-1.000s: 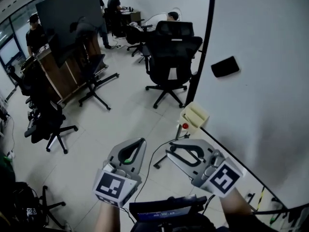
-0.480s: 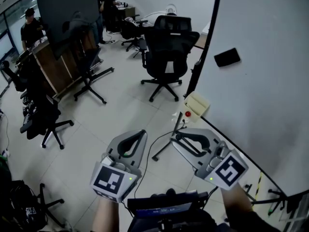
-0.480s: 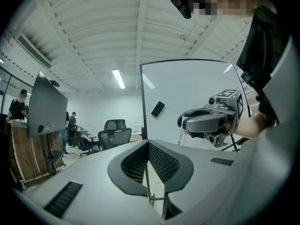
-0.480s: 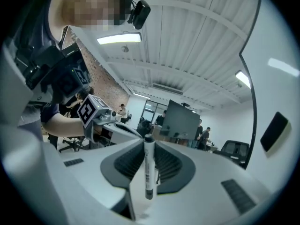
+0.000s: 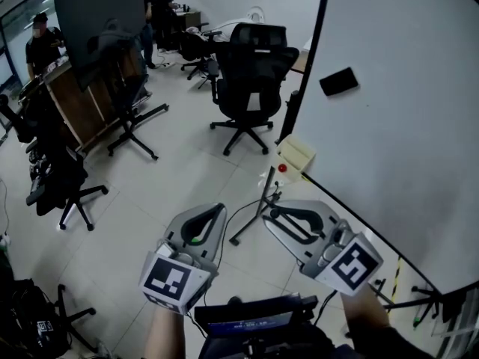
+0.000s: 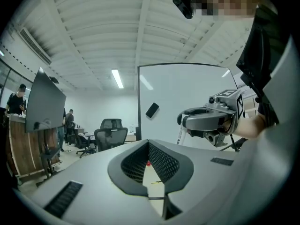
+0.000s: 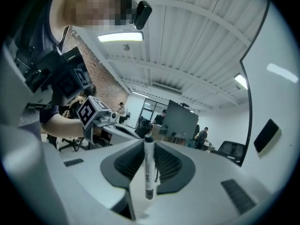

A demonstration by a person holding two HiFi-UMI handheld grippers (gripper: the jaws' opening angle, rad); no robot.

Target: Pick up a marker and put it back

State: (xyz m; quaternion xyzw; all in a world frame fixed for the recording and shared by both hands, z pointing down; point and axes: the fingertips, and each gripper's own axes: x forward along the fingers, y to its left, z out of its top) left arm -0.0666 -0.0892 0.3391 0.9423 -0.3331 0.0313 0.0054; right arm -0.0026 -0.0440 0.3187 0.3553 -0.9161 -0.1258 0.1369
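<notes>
Standing upright between the pads, marker (image 7: pixel 149 165), white barrel with dark ends; clamped by right gripper (image 5: pixel 277 219), jaws part-closed on its barrel, carried in the air just beside whiteboard (image 5: pixel 404 133); left gripper (image 5: pixel 218 211) alongside, near but apart, jaws drawn together at the tips, nothing between them; black eraser (image 5: pixel 338 81) stuck high on the whiteboard; pale box (image 5: pixel 297 155) with red button at the board's lower edge; black office chair (image 5: pixel 251 69) beyond, on light tiled floor (image 5: pixel 172 178).
</notes>
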